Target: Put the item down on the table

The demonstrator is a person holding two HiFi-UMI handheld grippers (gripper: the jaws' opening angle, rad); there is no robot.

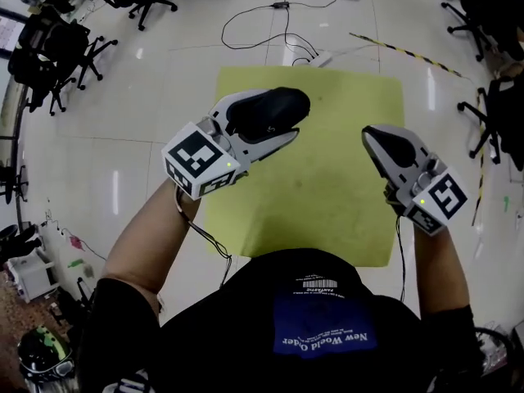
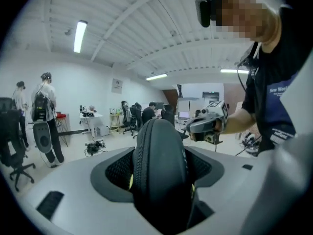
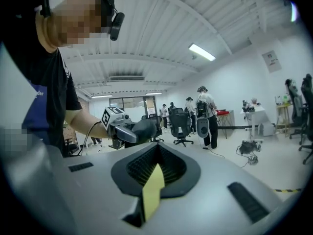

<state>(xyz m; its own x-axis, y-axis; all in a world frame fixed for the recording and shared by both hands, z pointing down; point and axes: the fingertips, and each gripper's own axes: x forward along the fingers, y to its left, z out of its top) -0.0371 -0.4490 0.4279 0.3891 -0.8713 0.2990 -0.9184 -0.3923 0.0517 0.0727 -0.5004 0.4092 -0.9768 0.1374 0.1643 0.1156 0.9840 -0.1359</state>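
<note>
The left tool [image 1: 288,125] has its jaws spread wide and pressed on a black zipped case [image 1: 266,111]. One jaw lies along each broad side, and the zip seam runs up the middle in the left gripper view. The case is held over the far left part of the yellow-green worktop [image 1: 327,195], and part of it sticks out past the jaw tips. How high it hangs above the surface cannot be told from above.

The right tool [image 1: 378,142] is over the right side of the worktop, well apart from the case and pointing the same way. Its jaws are drawn together and hold nothing. Only a thin slit shows between them, with the yellow-green of the worktop behind it.

The worktop stands on a glossy white floor [image 1: 164,97]. Just past its far edge lies a white power strip [image 1: 321,57], with black cables [image 1: 262,23] looping away from it. A yellow-and-black striped strip [image 1: 405,51] lies on the floor beyond the far right corner. Black office chairs [image 1: 49,56] crowd the left side of the room, and more stand on the right. In the left gripper view, other people [image 2: 46,116] stand near desks far across the room.
</note>
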